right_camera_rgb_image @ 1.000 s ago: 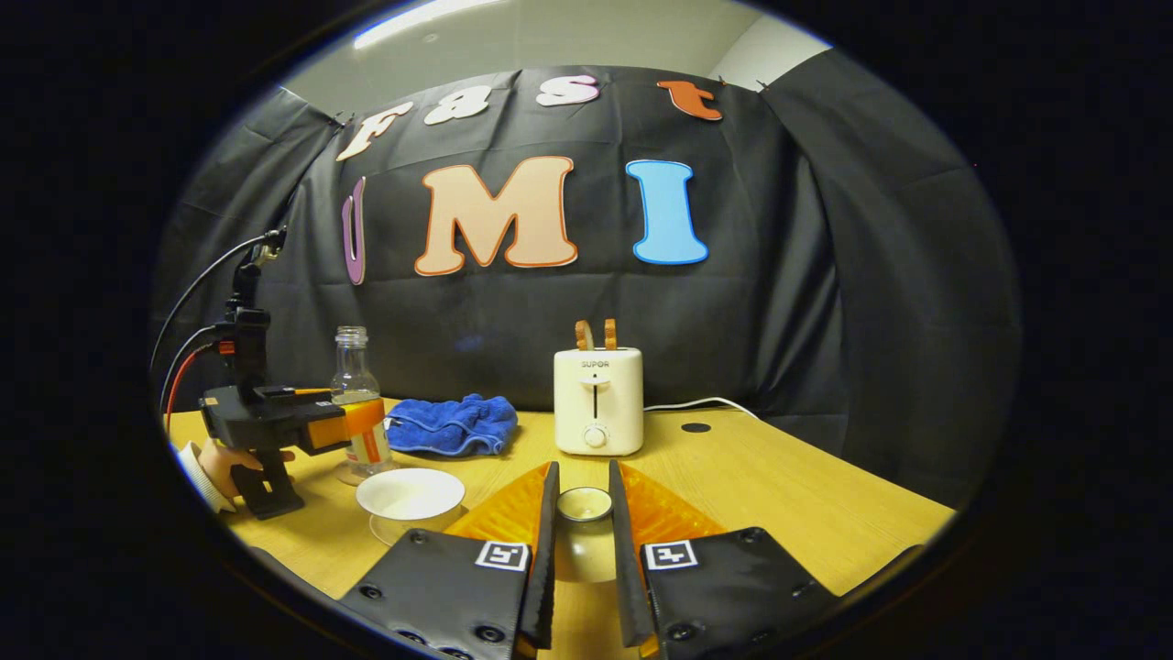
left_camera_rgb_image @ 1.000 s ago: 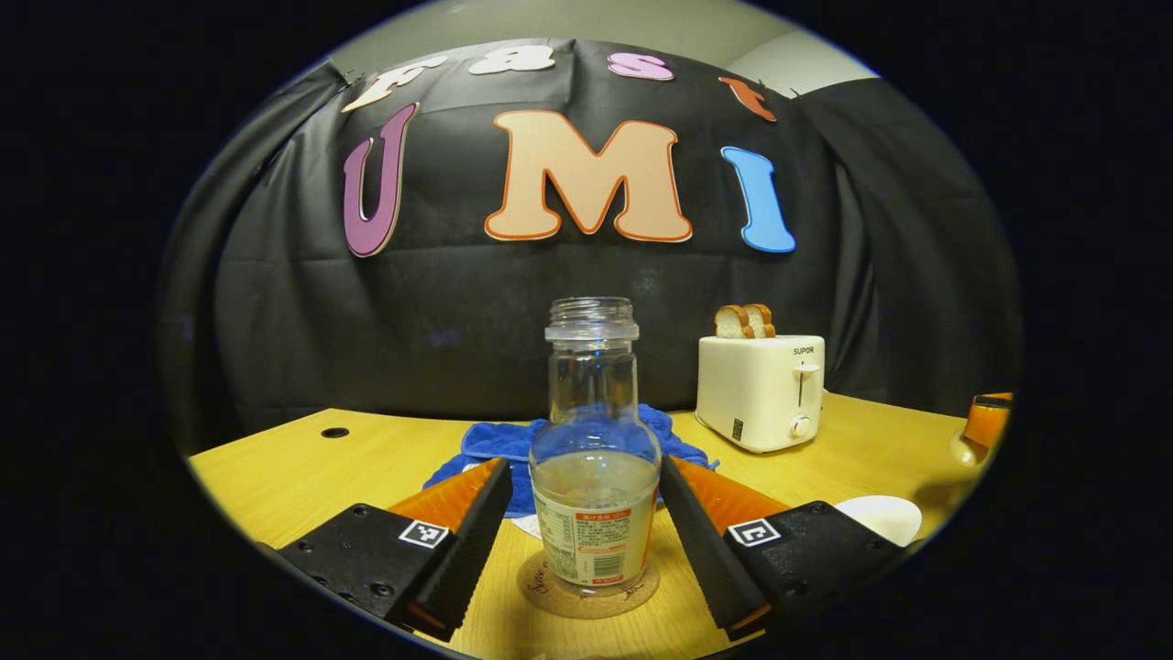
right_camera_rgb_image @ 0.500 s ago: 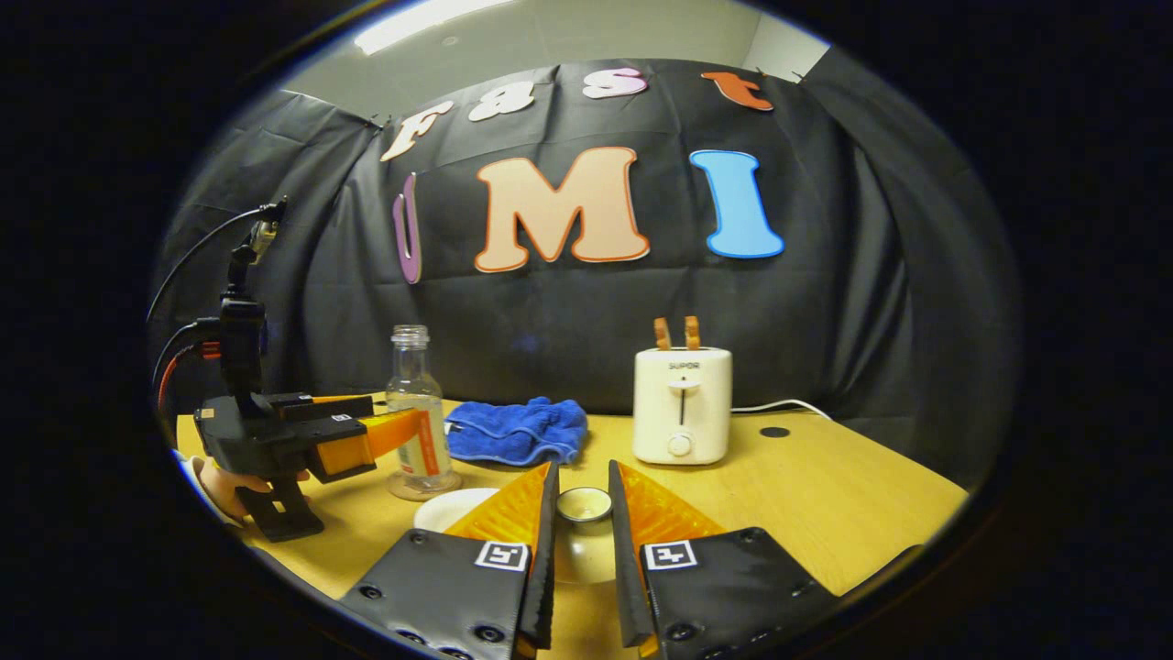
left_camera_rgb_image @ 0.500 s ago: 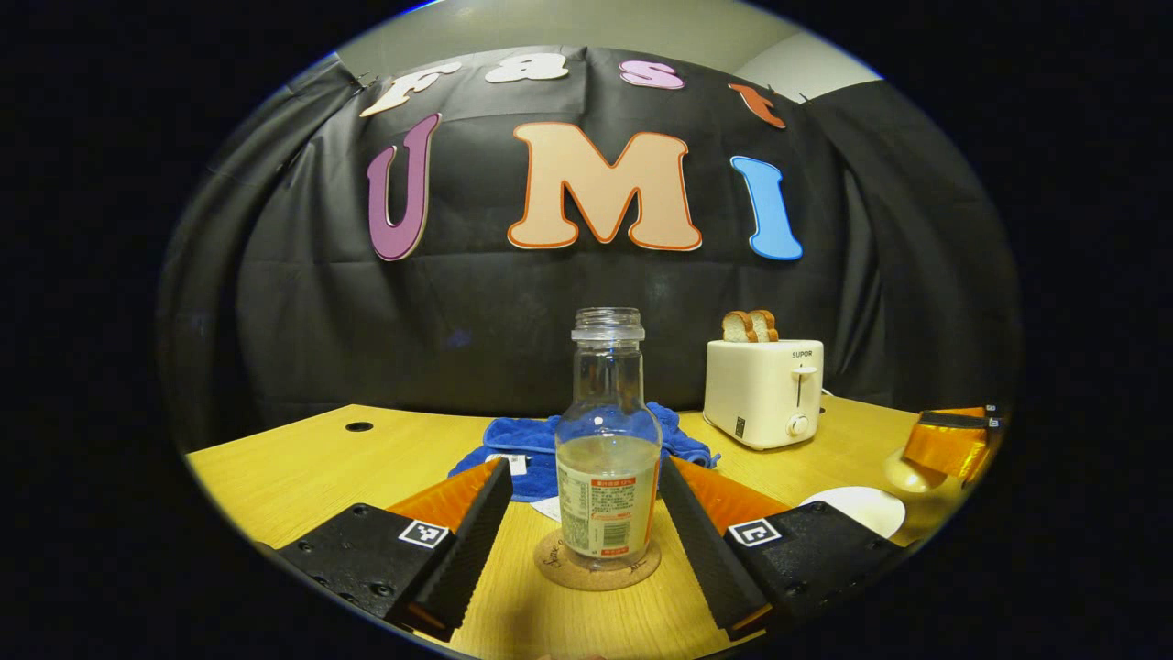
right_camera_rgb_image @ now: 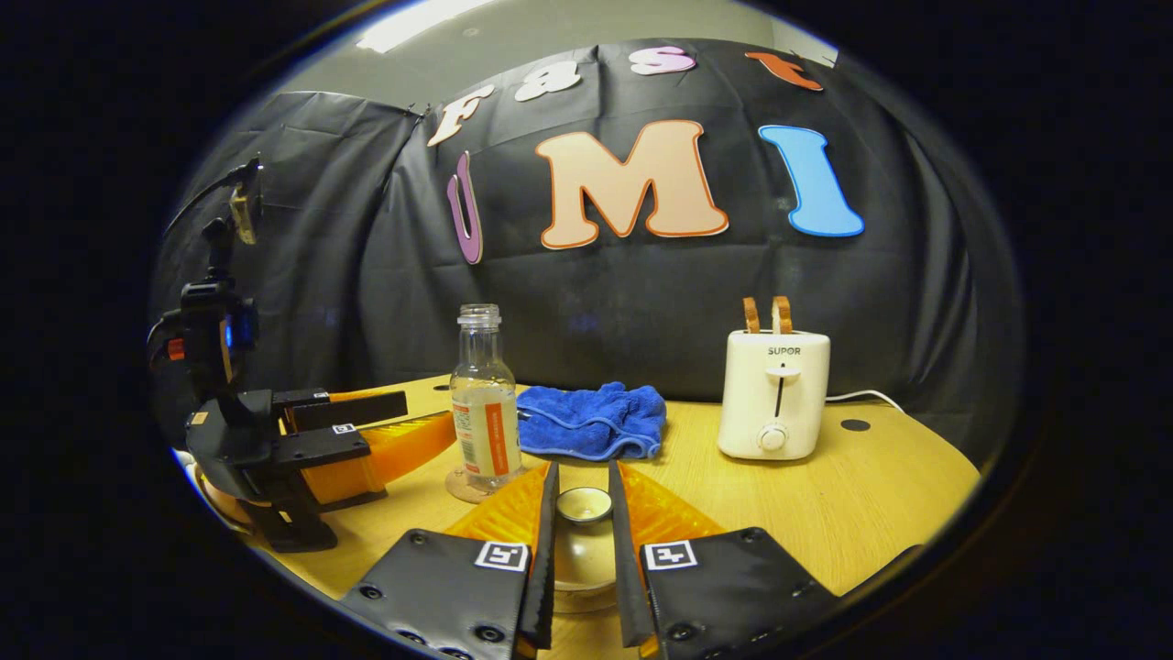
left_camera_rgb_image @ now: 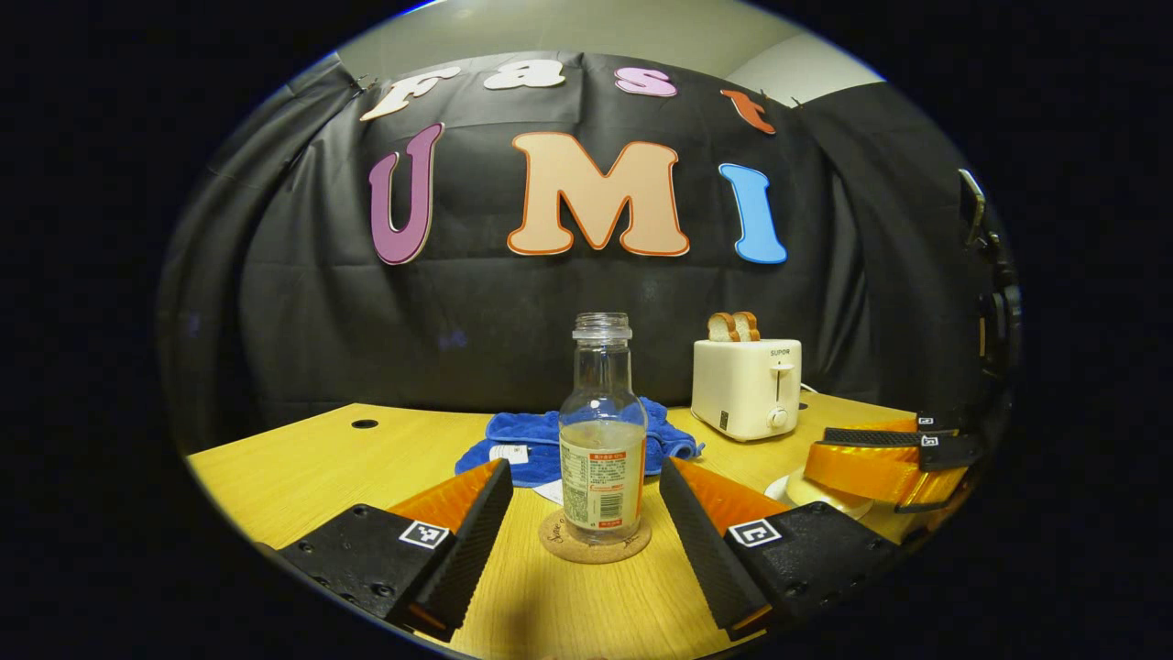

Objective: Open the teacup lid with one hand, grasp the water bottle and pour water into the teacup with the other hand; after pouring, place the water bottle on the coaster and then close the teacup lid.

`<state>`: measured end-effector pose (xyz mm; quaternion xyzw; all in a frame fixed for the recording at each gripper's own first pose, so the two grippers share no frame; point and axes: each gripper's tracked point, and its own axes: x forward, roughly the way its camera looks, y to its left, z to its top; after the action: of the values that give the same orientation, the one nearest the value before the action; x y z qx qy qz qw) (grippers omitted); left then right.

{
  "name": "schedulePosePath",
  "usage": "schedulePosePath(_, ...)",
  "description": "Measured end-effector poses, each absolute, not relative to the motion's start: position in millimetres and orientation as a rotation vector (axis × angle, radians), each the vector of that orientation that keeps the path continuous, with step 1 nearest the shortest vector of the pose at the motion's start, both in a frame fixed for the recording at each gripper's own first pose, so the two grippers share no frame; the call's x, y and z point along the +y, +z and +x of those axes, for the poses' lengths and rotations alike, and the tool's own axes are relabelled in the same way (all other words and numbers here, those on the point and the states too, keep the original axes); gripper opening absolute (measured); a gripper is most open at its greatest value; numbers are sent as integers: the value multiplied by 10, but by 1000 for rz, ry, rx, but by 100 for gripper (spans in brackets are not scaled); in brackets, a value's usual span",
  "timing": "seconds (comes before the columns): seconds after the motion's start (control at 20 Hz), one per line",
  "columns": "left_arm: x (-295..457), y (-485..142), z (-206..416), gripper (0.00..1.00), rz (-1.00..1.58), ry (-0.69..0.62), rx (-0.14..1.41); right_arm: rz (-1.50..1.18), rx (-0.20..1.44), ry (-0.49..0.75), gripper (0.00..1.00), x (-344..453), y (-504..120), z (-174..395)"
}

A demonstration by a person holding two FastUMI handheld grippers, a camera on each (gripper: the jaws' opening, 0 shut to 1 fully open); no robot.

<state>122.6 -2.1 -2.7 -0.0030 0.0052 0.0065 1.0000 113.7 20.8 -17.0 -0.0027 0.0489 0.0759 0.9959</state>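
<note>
1. The water bottle (left_camera_rgb_image: 602, 429) is the landmark here. It stands upright on the cork coaster (left_camera_rgb_image: 595, 541), cap off, with a bit of water in the lower half.
2. The left gripper (left_camera_rgb_image: 581, 524) sits level, low over the wooden table (left_camera_rgb_image: 302, 463), pointing straight at the bottle. Its fingers are spread wide, one on each side of the bottle and clear of the glass, gripping nothing.
3. In the right gripper view that same gripper (right_camera_rgb_image: 422, 423) shows to the left of the bottle, with its body hanging over the table edge.
4. The right gripper (right_camera_rgb_image: 581, 524) is angled forward and a little down, in front of the bottle and to its right. Its fingers are squeezed in on the knob of the teacup lid (right_camera_rgb_image: 584, 505), so it's got the lid.
5. From the left gripper view, that gripper (left_camera_rgb_image: 880, 458) shows to the bottle's right, holding the pale lid (left_camera_rgb_image: 820, 492) under its tips. The teacup itself can't be made out.
6. Behind the bottle lies a blue towel (left_camera_rgb_image: 536, 445). Behind and right of it stands a white toaster (left_camera_rgb_image: 747, 387) with two slices of toast (left_camera_rgb_image: 731, 325) sticking up.
</note>
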Motion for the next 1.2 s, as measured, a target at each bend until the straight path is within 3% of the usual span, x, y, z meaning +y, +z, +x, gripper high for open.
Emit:
schedulePosePath(0.6, -28, -35, 1229, 94, -5, 4, 12, 23, 186, 198, 35, 264, -290, 1169)
schedulePosePath(0.7, -25, -37, 1228, 94, -5, 3, 12, 10, 176, 195, 46, 266, -259, 1151)
schedulePosePath(0.95, -20, -32, 1225, 94, -5, 3, 12, -1, 91, 194, 87, 279, -143, 1049)
schedulePosePath(1.1, -20, -39, 1227, 94, -5, 3, 12, 13, 3, 143, 95, 167, 5, 985)
schedulePosePath(1.2, -19, -33, 1224, 94, -6, 3, 11, 6, 7, 108, 94, 85, -17, 948)
